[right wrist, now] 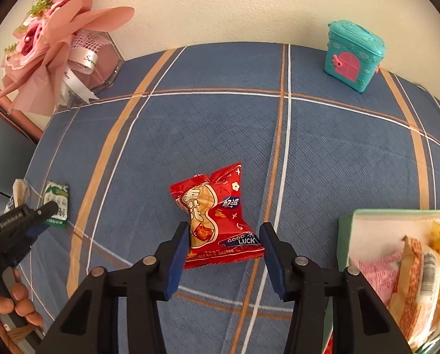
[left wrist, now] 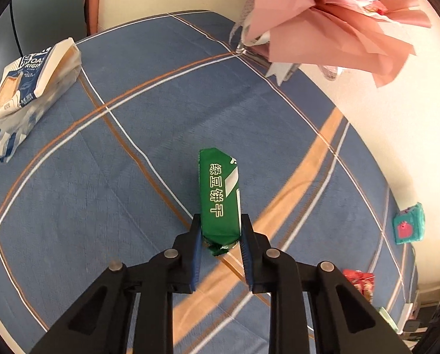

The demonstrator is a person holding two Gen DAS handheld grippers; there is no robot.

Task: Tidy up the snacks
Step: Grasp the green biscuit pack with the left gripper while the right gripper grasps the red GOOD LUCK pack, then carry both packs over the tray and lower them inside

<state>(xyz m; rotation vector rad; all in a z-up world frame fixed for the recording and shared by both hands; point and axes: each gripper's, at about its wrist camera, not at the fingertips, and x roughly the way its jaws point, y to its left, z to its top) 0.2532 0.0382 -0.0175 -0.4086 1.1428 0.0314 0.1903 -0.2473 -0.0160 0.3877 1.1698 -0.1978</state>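
My left gripper [left wrist: 220,230] is shut on a green biscuit pack [left wrist: 220,194] with white Chinese writing, holding its near end. The pack points away from me over the blue plaid tablecloth [left wrist: 102,177]. In the right wrist view the same pack [right wrist: 56,205] and the left gripper [right wrist: 43,212] show at the far left. My right gripper [right wrist: 224,236] is open, its fingers on either side of a red snack packet [right wrist: 217,218] that lies on the cloth. A light green box [right wrist: 402,268] at the right holds several snack packets.
A pink flower bouquet [left wrist: 323,14] stands at the back by the wall, also in the right wrist view [right wrist: 52,47]. A teal toy house [right wrist: 354,56] sits at the back right. A blue-and-white bread bag [left wrist: 28,82] lies at the table's left edge.
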